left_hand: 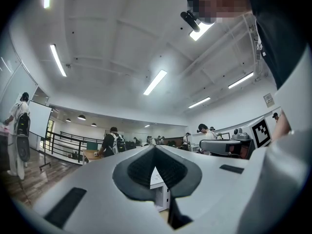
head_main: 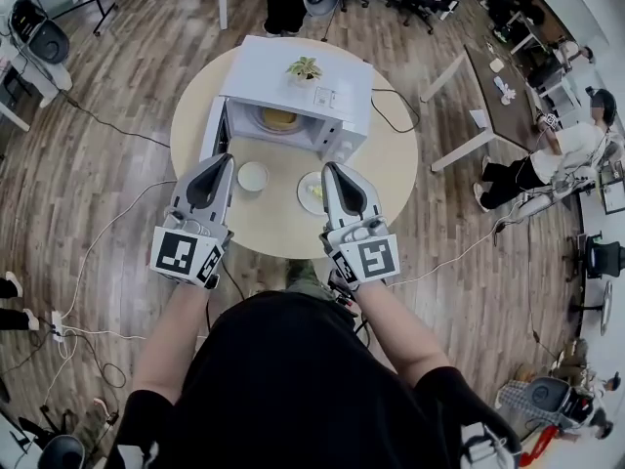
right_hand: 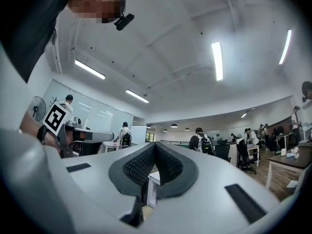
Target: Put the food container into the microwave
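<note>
On a round table point(head_main: 391, 179) stands a white microwave point(head_main: 298, 96) with its door point(head_main: 213, 130) swung open to the left; something yellowish point(head_main: 278, 117) lies inside. Two round white containers sit in front of it: a small one point(head_main: 253, 176) and a wider one with pale food point(head_main: 311, 193). My left gripper point(head_main: 223, 160) hovers just left of the small container, jaws shut and empty. The right gripper point(head_main: 332, 170) is beside the wider container, also shut with nothing in it. In the gripper views the left gripper point(left_hand: 155, 148) and right gripper point(right_hand: 156, 145) point level across the room.
A small potted plant point(head_main: 305, 67) sits on top of the microwave. Cables point(head_main: 107, 233) trail over the wooden floor around the table. Desks, office chairs and people point(head_main: 566, 154) fill the room to the right and behind.
</note>
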Tool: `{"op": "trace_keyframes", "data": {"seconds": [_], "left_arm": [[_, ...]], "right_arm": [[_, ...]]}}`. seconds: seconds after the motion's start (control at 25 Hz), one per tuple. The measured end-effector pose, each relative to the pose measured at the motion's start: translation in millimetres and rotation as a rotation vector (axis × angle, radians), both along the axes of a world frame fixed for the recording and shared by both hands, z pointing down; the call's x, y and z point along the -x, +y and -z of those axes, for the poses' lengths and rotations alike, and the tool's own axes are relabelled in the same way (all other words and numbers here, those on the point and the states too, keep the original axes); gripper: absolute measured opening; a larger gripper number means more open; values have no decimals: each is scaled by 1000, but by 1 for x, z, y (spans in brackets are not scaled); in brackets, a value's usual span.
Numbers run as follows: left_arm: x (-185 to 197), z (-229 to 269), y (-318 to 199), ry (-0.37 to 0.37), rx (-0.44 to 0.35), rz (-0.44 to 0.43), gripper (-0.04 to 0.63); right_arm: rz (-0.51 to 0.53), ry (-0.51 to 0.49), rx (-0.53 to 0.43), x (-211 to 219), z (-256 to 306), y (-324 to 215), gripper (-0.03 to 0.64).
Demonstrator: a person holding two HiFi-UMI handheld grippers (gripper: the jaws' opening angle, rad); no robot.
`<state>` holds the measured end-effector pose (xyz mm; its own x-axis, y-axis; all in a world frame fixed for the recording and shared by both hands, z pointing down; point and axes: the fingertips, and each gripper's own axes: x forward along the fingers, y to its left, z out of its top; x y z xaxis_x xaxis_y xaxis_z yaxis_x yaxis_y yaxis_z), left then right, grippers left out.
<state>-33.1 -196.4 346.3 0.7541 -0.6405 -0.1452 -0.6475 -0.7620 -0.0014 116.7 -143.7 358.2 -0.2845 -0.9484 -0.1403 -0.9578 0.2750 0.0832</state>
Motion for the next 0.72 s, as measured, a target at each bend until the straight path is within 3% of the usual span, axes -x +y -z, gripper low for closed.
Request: {"op": "trace_keyframes", "data": {"seconds": [0.72], "left_arm": [[0,-3,10,27,26,-5,18]], "right_arm": [[-24,-23,29,-9,-6,14,14]]}}
